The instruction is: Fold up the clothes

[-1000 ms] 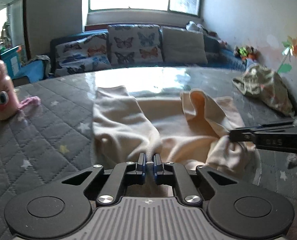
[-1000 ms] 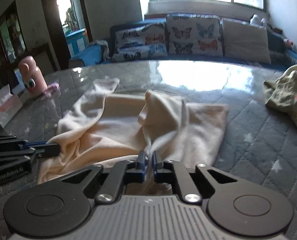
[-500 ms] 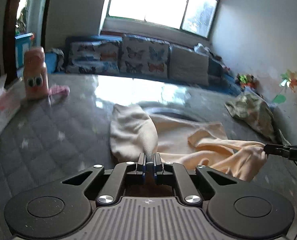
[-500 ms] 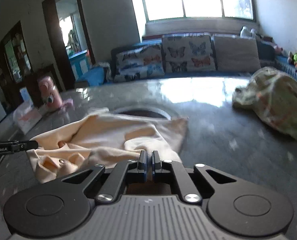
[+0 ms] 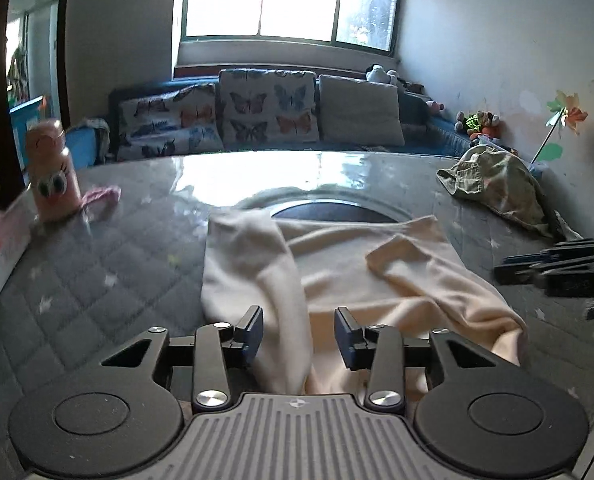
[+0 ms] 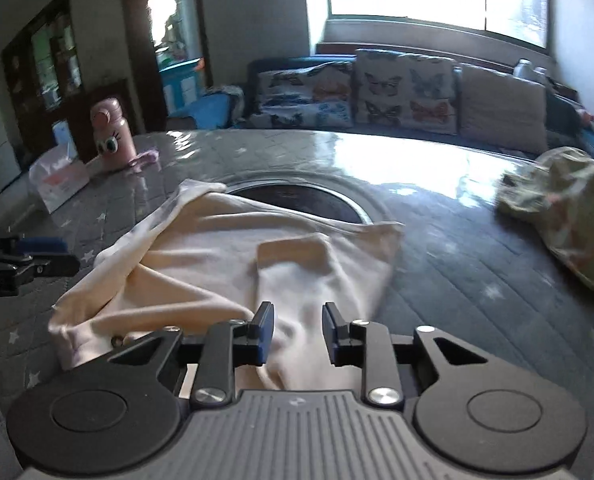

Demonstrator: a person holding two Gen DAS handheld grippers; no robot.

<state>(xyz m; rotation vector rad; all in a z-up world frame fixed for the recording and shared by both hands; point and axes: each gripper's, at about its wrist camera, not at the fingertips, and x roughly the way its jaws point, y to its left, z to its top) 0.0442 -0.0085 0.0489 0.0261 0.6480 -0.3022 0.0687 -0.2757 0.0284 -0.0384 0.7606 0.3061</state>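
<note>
A cream garment lies spread on the grey quilted table, with both sleeves folded in over its body. It also shows in the right wrist view. My left gripper is open, and a fold of the garment's near left side runs between its jaws. My right gripper is open over the garment's near right side, with cloth between its jaws. The right gripper shows at the right edge of the left wrist view. The left gripper shows at the left edge of the right wrist view.
A crumpled green patterned garment lies at the table's right side. A pink bottle with eyes and a tissue pack stand at the left. A round dark inset sits beyond the cream garment. A sofa with cushions runs behind the table.
Both grippers were shut on the cream garment and pulled it toward the near edge; now both have opened and let it go. The garment lies flatter.
</note>
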